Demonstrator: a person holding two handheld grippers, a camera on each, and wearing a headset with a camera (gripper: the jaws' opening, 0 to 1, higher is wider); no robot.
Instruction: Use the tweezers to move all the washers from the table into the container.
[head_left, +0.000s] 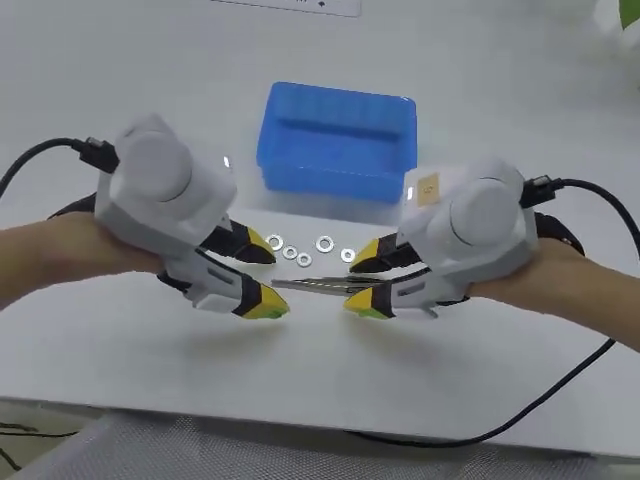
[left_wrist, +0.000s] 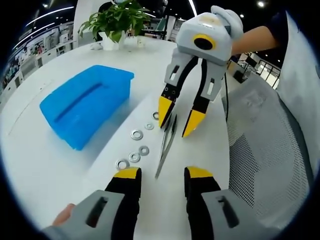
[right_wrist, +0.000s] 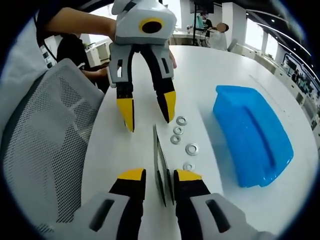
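Observation:
Slim metal tweezers (head_left: 320, 287) lie on the white table between my two grippers. Their handle end (right_wrist: 161, 172) sits between the right gripper's (right_wrist: 160, 176) open jaws, close to one jaw and apart from the other. Their pointed end (left_wrist: 159, 170) reaches toward the gap of my left gripper (left_wrist: 163, 175), which is open and holds nothing. Several steel washers (head_left: 304, 260) lie in a loose row just beyond the tweezers, also seen as washers (left_wrist: 136, 134) and washers (right_wrist: 191, 148). The blue container (head_left: 340, 140) stands behind them.
The table's front edge (head_left: 300, 420) runs close below the grippers, with a mesh chair (left_wrist: 265, 165) past it. A black cable (head_left: 520, 410) trails from the right gripper. A potted plant (left_wrist: 117, 22) stands at the far end of the table.

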